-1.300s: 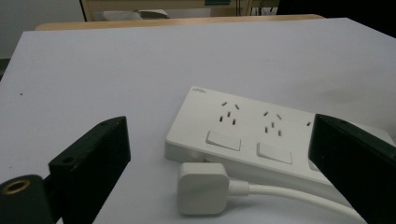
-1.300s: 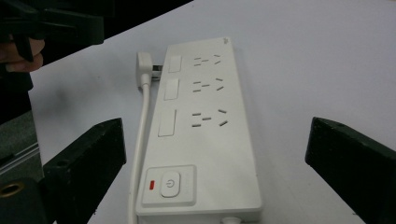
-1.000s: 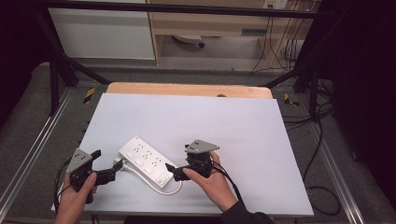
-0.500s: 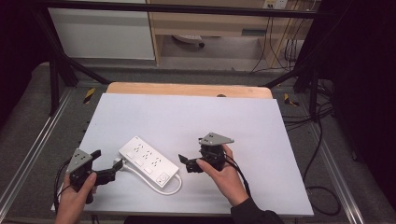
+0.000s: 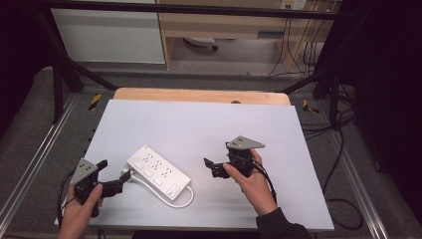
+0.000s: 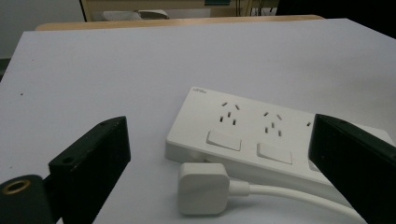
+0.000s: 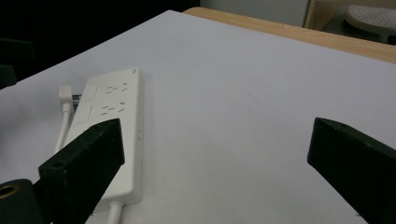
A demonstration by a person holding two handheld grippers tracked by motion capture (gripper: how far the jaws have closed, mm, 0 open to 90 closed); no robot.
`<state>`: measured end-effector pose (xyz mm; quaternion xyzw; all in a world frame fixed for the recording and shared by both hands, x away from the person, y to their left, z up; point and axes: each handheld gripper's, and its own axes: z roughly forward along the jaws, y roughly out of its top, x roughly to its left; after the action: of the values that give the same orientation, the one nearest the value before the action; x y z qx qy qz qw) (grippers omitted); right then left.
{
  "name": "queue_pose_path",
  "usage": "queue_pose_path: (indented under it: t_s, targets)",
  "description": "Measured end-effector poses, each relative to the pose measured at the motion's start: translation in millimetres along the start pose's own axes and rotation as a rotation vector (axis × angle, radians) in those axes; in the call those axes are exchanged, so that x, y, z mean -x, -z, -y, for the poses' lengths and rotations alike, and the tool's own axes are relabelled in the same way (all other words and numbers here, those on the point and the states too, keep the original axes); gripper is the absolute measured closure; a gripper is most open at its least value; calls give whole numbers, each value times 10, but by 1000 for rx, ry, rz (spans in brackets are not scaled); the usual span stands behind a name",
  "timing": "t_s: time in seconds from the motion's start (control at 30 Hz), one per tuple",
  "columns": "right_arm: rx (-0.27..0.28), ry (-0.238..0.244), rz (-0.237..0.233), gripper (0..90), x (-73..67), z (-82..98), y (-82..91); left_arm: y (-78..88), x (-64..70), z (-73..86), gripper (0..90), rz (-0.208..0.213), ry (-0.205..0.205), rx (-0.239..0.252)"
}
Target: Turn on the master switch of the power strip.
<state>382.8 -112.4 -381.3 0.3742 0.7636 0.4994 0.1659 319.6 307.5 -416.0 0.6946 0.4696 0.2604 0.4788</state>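
Note:
A white power strip lies slantwise on the white table, near the front left. Its white cable loops round the near end, and its plug rests on the table against the strip's side. My left gripper is open at the strip's left end, its jaws standing either side of the plug without touching it. My right gripper is open and holds nothing, a short way right of the strip. In the right gripper view the strip and plug lie to the left.
A strip of wooden tabletop shows behind the white sheet. Metal frame rails run along both sides of the table. Cables hang at the right, off the table.
My right gripper has drawn away from the power strip's near end, moving right and a little farther back. The left gripper and the strip have stayed in place.

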Motion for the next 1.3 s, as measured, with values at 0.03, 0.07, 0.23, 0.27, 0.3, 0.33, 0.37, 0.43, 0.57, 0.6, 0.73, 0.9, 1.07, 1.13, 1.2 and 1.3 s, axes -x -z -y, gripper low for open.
queue_pose_path:
  t_s: [0.03, 0.07, 0.23, 0.27, 0.3, 0.33, 0.37, 0.43, 0.57, 0.6, 0.73, 0.9, 1.07, 1.13, 1.2, 1.3]
  targets:
    - [0, 0, 3, 43, 17, -3, 16, 0, 0, 0, 55, 1, 0, 1]
    - [1, -2, 7, 44, 34, -5, 33, 0, 0, 0, 55, 0, 0, 0]
    - [5, -9, 31, 44, 144, -18, 129, 1, -3, 0, 55, -1, 1, 1]
    - [7, -10, 36, 44, 167, -20, 149, 1, -3, 0, 55, -1, 1, 1]
    - [8, -14, 39, 44, 190, -22, 171, 1, -3, 0, 55, -1, 1, 1]
    - [10, -18, 45, 44, 212, -24, 192, 2, -3, 0, 55, -1, 1, 2]
    - [14, -20, 49, 44, 234, -25, 213, 2, -2, 0, 55, -2, 3, 3]
    - [17, -24, 56, 44, 276, -29, 257, 2, -3, 0, 55, -2, 4, 4]
    - [27, -33, 77, 43, 354, -36, 338, 2, -4, 1, 55, -2, 3, 4]
    - [30, -38, 81, 43, 371, -37, 356, 2, -4, 1, 55, -2, 3, 4]
    - [24, -39, 103, 43, 446, -29, 422, 3, -5, 2, 55, -2, 4, 2]
    - [31, -54, 114, 44, 538, -14, 498, 3, -7, 3, 55, -2, 6, 2]
    - [39, -72, 133, 46, 623, 2, 588, 2, -6, 2, 55, -3, 5, 3]
    - [41, -76, 137, 46, 656, 16, 621, 3, -6, 2, 55, -2, 6, 3]
    - [43, -81, 143, 47, 688, 31, 657, 5, -7, 3, 55, -4, 8, 4]
    - [50, -86, 153, 47, 736, 51, 712, 7, -10, 4, 55, -4, 10, 3]
